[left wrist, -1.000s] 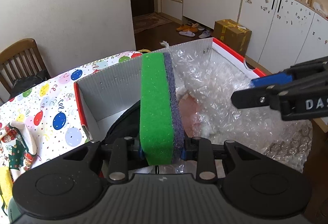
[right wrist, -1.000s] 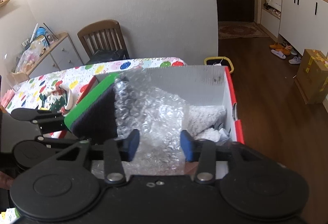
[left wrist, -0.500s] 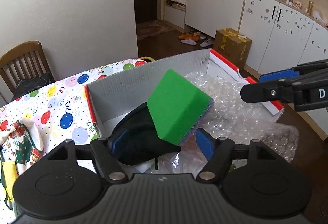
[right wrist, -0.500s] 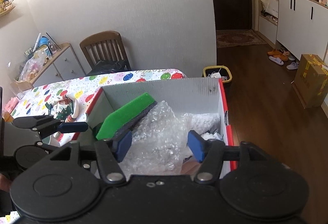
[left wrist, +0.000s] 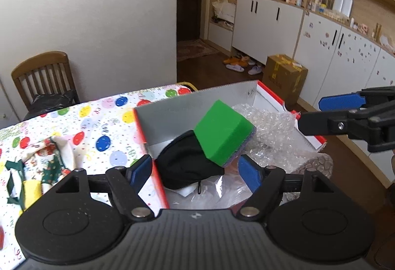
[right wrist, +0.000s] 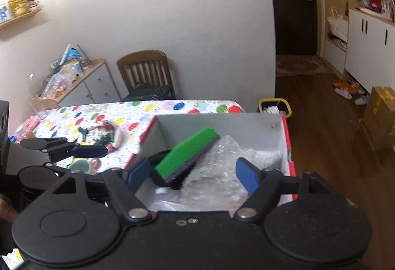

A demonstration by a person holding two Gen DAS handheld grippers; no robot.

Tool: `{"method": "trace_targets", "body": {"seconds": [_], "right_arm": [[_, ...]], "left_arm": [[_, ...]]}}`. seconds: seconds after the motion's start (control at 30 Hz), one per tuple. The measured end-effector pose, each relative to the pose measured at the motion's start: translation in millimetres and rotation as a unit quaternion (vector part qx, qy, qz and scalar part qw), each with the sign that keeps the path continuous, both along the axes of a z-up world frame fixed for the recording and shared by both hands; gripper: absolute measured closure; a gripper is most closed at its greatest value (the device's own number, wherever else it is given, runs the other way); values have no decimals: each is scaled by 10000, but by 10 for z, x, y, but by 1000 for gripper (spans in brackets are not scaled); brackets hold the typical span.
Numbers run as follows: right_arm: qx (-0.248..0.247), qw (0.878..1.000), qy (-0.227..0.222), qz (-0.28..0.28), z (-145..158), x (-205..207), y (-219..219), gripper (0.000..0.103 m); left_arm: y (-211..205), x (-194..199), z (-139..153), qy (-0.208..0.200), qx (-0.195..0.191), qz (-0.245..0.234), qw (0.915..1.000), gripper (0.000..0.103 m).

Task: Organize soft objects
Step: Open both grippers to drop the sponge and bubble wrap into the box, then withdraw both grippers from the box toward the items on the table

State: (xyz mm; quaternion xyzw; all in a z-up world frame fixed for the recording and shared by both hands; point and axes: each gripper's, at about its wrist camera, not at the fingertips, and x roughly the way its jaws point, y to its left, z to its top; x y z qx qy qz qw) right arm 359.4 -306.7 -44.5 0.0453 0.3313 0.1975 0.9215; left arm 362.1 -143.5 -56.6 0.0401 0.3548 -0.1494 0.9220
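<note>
Sponge resting tilted inside the box, both grippers spread above it.

Most of the scene is taken up by a table (left wrist: 81, 122) covered in a balloon-print cloth, on whose edge a grey-walled box (left wrist: 177, 107) with a red rim is set. Crumpled bubble wrap (left wrist: 274, 131) is seen filling the box's right side, and a black fabric item (left wrist: 185, 163) lies in its left part. A green sponge (left wrist: 222, 131) is propped at a slant on the black fabric, touching the bubble wrap. The left gripper (left wrist: 197, 171) is held above the box with its jaws opening, nothing pinched between them. The right gripper (right wrist: 192, 173) is likewise opening and empty. A patterned cloth (left wrist: 47, 159) lies on the table, left of the box.
</note>
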Motion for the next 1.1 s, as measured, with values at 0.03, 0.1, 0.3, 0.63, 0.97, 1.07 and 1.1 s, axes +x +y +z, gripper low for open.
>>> {"method": "trace_targets", "body": {"seconds": [0.03,0.1,0.3,0.63,0.97,1.07,1.1], "right_arm": [[4,10000,-45,27,27,-35,27,23],[20,9999,-113,84,78,-94,98,22],[22,9995,-231,205,194,-240,370,17],[-2,9981,-451,419,363,-491,959,4],[34,9976,-445,528,410,-561,1600,0],[26,9977,-404,539,393,-551,1788,0],[25,9978,-385,546,386,-543,1850,0]], "left_arm": [[40,-38,34,-29,-35,37,10000,22],[119,-114,90,-79,-106,100,9999,22],[399,-349,237,-274,-236,285,9989,20],[960,-655,382,-427,-405,468,9972,15],[1648,-809,392,-411,-632,614,9953,4],[1859,-830,369,-399,-626,695,9948,1],[1919,-834,362,-401,-613,712,9948,1]]}}
